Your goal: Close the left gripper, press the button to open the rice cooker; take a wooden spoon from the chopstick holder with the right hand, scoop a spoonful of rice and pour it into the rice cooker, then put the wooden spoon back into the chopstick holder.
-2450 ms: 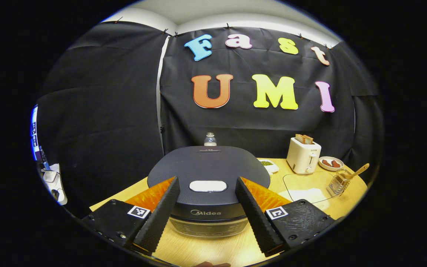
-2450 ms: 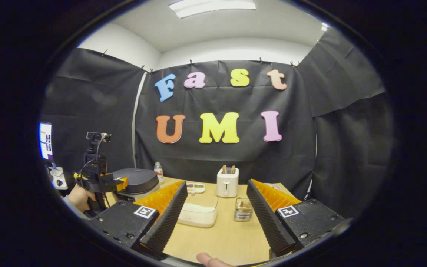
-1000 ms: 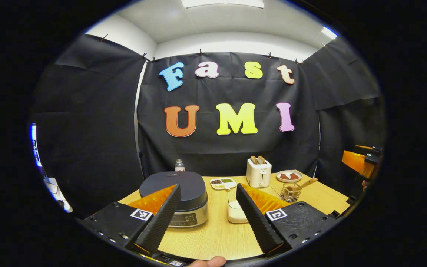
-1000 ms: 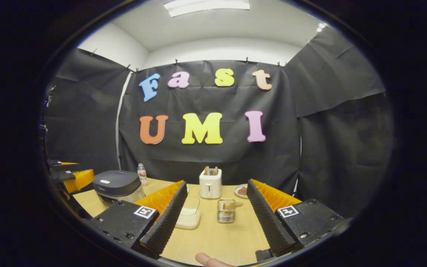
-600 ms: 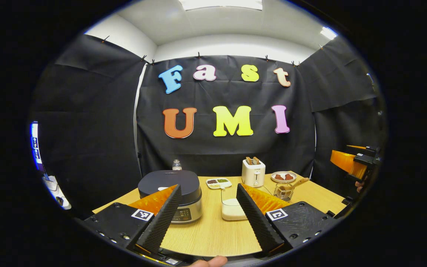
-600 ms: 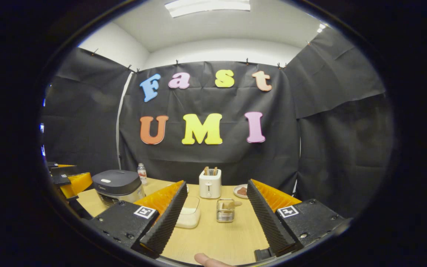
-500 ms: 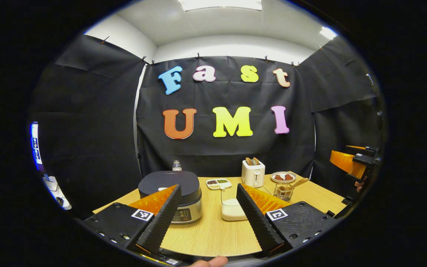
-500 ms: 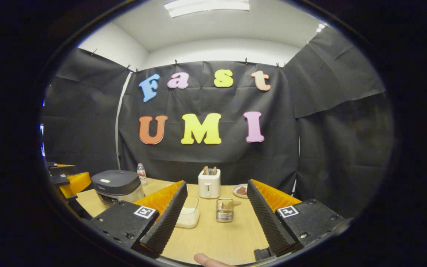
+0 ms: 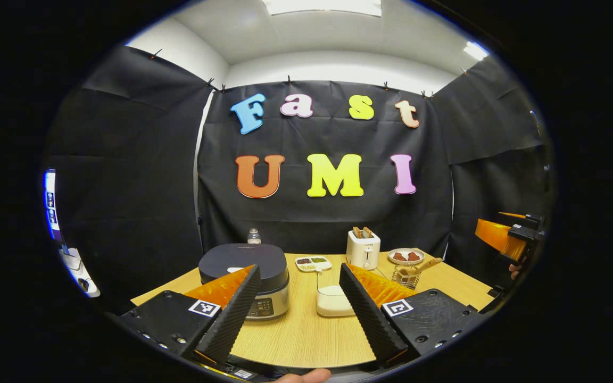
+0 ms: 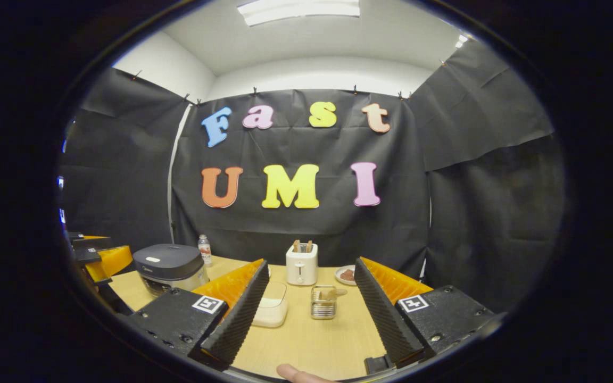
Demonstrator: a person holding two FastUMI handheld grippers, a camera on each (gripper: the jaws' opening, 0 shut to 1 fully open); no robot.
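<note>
Both sets of jaws stood wide apart with nothing between them. The left gripper (image 9: 298, 303) hung over the near edge of the table (image 9: 306, 335), back from everything on it. Past its fingers sat the cooker (image 9: 244, 274), lid down, with the rice box (image 9: 332, 300) just to its right. Further right stood the holder (image 9: 406, 275), the spoon (image 9: 424, 264) leaning out of it toward the right. Behind these were a toaster (image 9: 363, 250), a plate (image 9: 406, 256), a small divided dish (image 9: 313, 262) and a bottle (image 9: 254, 236) against the cloth.

The right gripper (image 10: 311, 311) was also held back over the table's (image 10: 312, 340) near edge. Between its fingers I could see the holder (image 10: 323, 303), the spoon (image 10: 333, 292) in it, though how it sat there was hard to make out from that side. The rice box (image 10: 272, 311) lay just left of it, the cooker (image 10: 170, 268) well off to the left, and the other gripper (image 10: 101, 260) showed at the far left edge. A fingertip (image 10: 293, 373) poked in at the bottom.
</note>
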